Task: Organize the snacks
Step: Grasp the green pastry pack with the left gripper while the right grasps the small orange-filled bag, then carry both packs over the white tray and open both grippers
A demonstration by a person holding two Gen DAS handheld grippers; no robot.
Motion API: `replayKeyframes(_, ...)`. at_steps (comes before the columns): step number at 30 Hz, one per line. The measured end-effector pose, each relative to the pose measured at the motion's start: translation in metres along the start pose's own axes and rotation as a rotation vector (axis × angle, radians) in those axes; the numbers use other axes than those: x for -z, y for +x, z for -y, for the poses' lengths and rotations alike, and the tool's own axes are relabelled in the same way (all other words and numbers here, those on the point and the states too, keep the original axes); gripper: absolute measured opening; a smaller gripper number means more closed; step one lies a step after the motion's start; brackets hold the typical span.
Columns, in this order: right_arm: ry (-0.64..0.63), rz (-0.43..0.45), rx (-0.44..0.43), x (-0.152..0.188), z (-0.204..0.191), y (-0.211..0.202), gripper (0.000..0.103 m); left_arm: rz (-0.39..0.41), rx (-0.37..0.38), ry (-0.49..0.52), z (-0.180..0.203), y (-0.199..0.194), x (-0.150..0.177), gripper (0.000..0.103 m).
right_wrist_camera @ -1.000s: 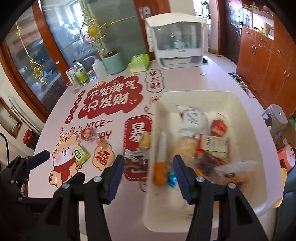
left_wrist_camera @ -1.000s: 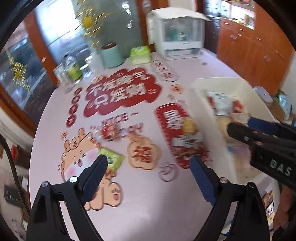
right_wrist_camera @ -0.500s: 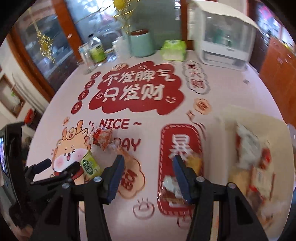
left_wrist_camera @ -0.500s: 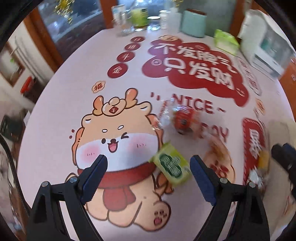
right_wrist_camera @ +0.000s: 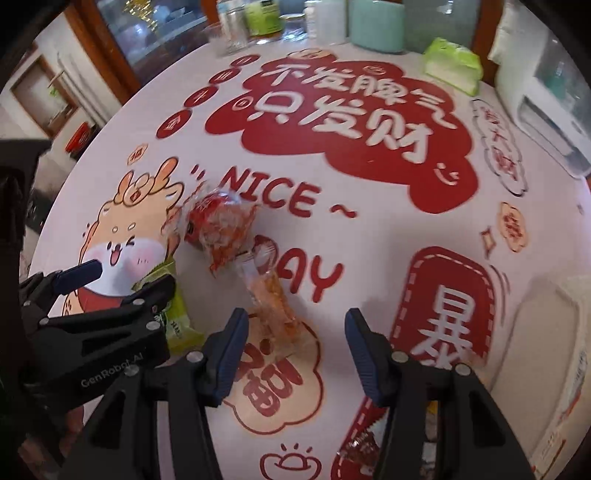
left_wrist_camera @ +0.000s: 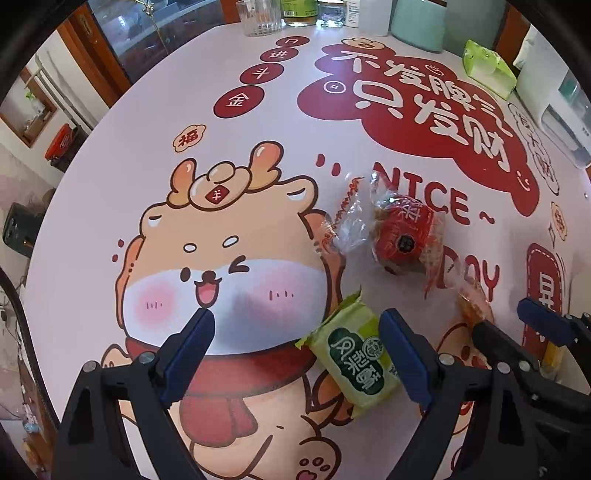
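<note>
Three loose snacks lie on the printed tablecloth. A green packet point(left_wrist_camera: 351, 363) rests just inside the right finger of my left gripper point(left_wrist_camera: 297, 350), which is open, its pads clear of the packet. A red snack in clear wrap point(left_wrist_camera: 402, 236) lies beyond it. A long orange snack in a clear wrapper point(right_wrist_camera: 273, 295) lies just ahead of my right gripper point(right_wrist_camera: 299, 354), whose fingers stand apart with nothing pressed. In the right wrist view the left gripper point(right_wrist_camera: 118, 282) hangs over the green packet point(right_wrist_camera: 173, 314), with the red snack point(right_wrist_camera: 218, 229) behind.
A white bin point(right_wrist_camera: 546, 350) stands at the right edge. More wrapped snacks point(right_wrist_camera: 362, 443) lie near its front. At the table's far side are a glass point(left_wrist_camera: 258, 16), a teal container point(left_wrist_camera: 417, 22), a green tissue pack point(left_wrist_camera: 487, 68) and a white appliance point(left_wrist_camera: 557, 107).
Both grippers have swung left, away from the white bin, and come down close over the loose snacks on the tablecloth. Neither has changed its opening.
</note>
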State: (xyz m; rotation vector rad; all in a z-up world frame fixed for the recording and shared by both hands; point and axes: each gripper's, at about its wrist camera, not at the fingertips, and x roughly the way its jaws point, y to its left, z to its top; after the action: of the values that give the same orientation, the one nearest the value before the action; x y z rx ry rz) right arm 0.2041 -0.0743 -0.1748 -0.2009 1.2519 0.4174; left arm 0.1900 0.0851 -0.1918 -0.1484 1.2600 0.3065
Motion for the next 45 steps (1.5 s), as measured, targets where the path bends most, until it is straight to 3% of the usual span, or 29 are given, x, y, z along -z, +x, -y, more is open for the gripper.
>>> replayKeyframes(6,-0.035,-0.019,0.025,-0.005,-0.003,0.016,0.04,-0.014,0.004,-0.008,-0.001,0.003,-0.003,0.09)
replayKeyframes(10,-0.074,-0.006,0.047,0.0,-0.01,0.016,0.024,-0.018,0.001,-0.004,0.0,0.002,-0.002,0.09)
replayKeyframes(27,0.069,-0.021,0.024,0.039,-0.001,0.0,0.023,-0.061,0.018,0.046,0.014,0.006,0.019,0.089)
replayKeyframes(31,0.102,-0.023,0.015,0.05,0.002,-0.006,0.022,-0.062,0.085,0.058,0.013,0.002,0.024,0.067)
replayKeyframes(34,0.117,-0.017,0.008,0.057,0.002,-0.01,0.022,-0.035,0.098,0.111,0.024,-0.006,0.031,0.035)
replayKeyframes(45,0.155,0.029,-0.03,0.089,0.001,-0.044,0.022,-0.051,0.121,0.184,0.034,-0.021,0.066,0.035)
